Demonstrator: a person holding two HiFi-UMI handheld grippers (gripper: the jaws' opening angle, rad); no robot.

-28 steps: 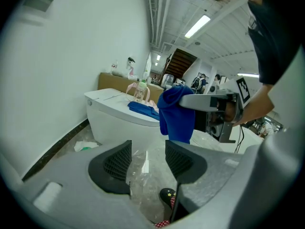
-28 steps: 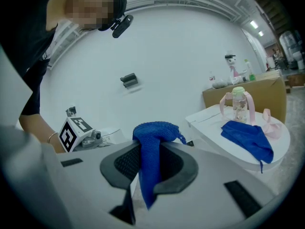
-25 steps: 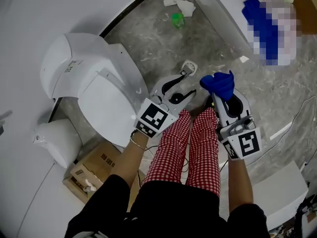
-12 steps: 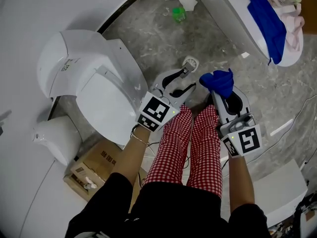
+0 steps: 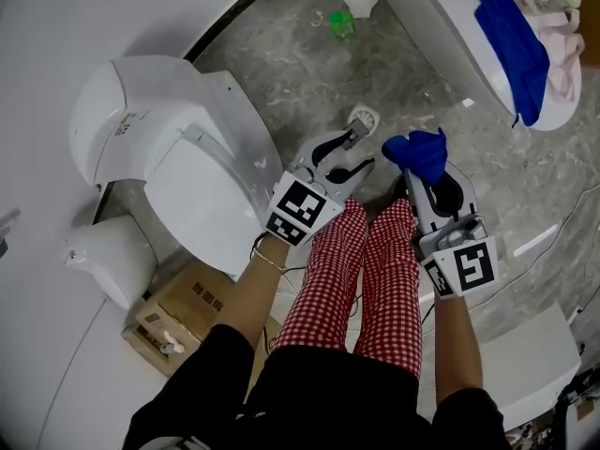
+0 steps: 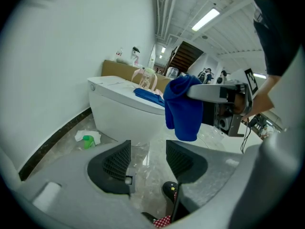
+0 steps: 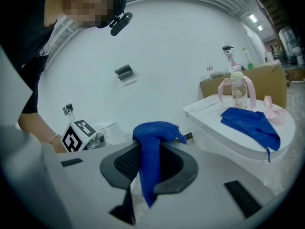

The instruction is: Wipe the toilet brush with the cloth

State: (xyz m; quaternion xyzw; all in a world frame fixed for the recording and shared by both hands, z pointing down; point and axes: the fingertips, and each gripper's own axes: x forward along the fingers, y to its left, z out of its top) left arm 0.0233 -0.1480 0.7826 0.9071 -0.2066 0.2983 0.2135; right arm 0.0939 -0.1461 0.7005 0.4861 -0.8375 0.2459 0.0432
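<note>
Right gripper [image 7: 150,162] is clamping a rumpled blue cloth [image 7: 151,142], which is drooping down between its jaws. Left gripper [image 6: 147,160] is hanging released, jaws apart over the grey marbled floor [image 5: 281,64] with nothing between them. Just past its tips a small white round-headed object [image 5: 361,118] is lying (possibly the toilet brush; too small to tell). A white toilet [image 5: 178,148] is standing to the left.
</note>
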